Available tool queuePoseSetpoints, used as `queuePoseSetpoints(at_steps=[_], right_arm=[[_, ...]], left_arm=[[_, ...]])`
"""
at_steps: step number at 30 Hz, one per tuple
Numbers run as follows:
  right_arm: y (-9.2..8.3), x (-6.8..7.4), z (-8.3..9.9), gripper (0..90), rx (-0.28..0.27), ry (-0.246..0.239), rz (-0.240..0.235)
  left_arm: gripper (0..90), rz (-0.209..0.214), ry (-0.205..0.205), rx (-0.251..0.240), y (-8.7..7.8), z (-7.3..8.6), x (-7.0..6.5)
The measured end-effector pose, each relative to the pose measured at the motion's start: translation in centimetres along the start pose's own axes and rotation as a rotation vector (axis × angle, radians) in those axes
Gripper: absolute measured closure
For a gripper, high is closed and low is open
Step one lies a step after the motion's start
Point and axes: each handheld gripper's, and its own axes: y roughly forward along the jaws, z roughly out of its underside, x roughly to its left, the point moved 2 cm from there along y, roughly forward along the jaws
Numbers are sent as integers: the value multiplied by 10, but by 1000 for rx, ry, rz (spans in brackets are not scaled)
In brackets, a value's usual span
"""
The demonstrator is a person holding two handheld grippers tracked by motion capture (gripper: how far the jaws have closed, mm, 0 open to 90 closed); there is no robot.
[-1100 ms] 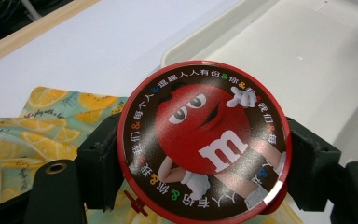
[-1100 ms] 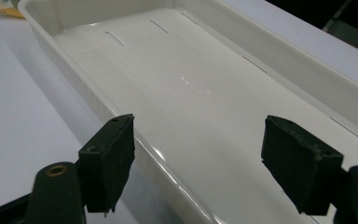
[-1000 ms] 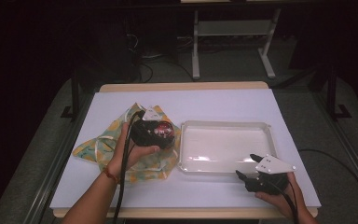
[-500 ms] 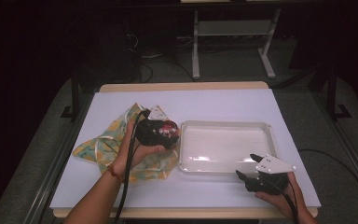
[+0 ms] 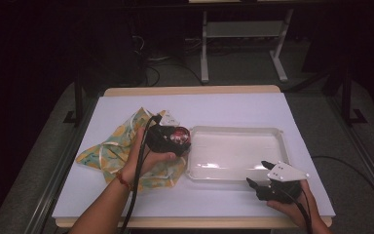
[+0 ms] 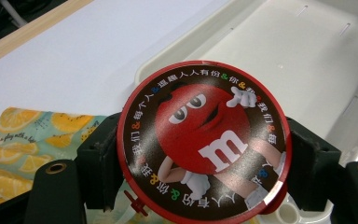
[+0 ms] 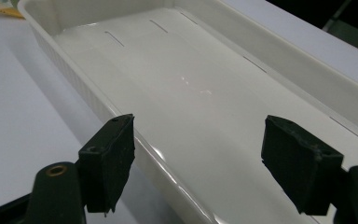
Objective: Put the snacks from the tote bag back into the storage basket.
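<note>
The left hand-held gripper pinches a round red-rimmed tin by its edges. Its lid shows the red M&M's character with a white "m", white gloves and a ring of Chinese characters with coloured ampersands. The tin hangs at the tray's 9 o'clock end, over the lemon-print cloth. The right hand-held gripper is spread wide at the tray's 5 o'clock rim on the white tabletop.
</note>
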Motion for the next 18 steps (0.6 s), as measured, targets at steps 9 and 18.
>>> queuePoseSetpoints(at_steps=[9, 18], right_arm=[[0, 0, 0, 250, 1, -1, -1], [0, 0, 0, 250, 0, -1, 0]], left_arm=[[255, 11, 0, -6, 3, -1, -2], [255, 20, 5, -6, 8, -4, -6]])
